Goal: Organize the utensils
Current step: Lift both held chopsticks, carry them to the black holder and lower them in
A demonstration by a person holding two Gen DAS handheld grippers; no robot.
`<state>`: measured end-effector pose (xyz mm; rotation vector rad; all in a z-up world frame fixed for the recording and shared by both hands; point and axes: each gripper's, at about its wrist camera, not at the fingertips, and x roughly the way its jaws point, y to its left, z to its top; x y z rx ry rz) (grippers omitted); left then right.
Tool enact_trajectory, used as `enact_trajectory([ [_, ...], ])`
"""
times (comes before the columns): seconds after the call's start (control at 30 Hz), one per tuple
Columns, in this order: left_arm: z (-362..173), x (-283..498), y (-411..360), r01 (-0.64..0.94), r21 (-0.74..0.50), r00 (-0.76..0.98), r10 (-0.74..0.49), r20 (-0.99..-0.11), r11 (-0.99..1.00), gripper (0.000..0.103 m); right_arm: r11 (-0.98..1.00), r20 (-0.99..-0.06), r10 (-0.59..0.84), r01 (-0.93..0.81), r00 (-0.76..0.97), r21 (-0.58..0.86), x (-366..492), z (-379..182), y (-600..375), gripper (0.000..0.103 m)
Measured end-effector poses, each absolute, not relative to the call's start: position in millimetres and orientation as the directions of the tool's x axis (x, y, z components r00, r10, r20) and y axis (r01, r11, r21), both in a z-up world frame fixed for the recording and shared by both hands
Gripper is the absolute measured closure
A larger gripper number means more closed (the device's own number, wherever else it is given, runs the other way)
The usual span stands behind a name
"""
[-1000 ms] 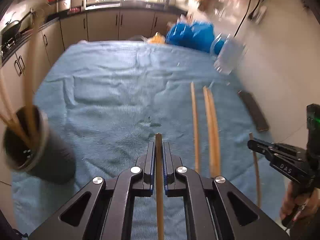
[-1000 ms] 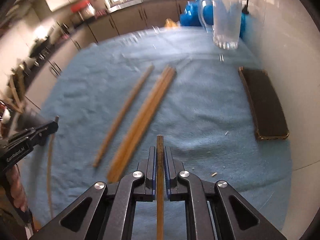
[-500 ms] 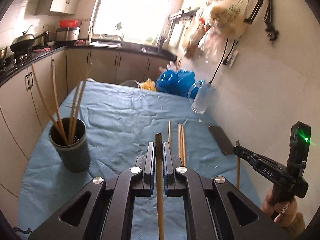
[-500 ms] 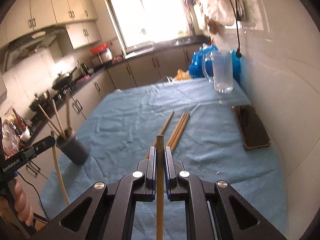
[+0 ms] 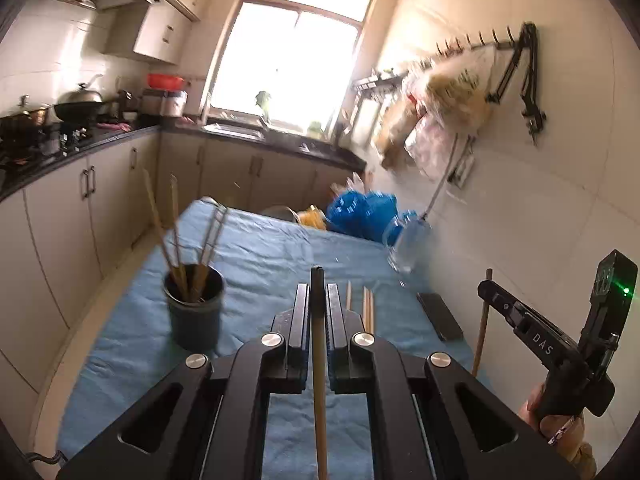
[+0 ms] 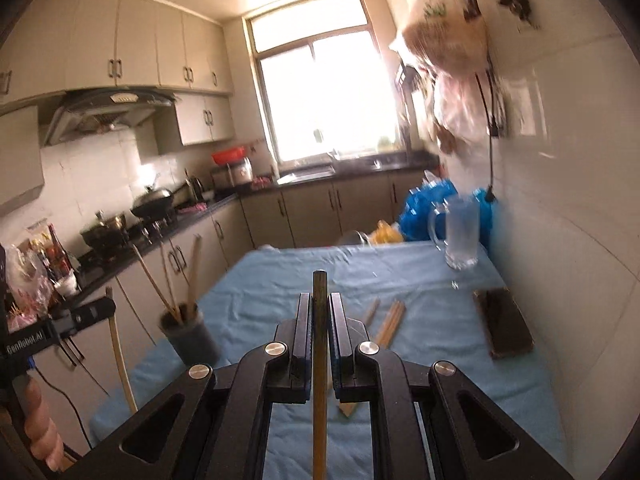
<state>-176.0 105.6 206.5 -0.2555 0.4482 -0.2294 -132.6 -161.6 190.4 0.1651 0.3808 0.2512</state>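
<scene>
A dark cup with several chopsticks stands at the left of the blue cloth. The left gripper pinches a chopstick. Three loose chopsticks lie mid-cloth. A phone lies near the wall. The right gripper pinches its own chopstick.
</scene>
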Motion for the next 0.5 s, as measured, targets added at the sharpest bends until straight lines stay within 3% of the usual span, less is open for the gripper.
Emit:
enact_trajectory([
  [0.5, 269.8, -133.5, 187.9, 0.052, -0.317, 0.962, -0.133, -0.238, 0.947, 0.097, 0.884, -0.213, 0.41, -0.329, 0.887, 0.331, -56.0, 236.5, -68.9, 0.096],
])
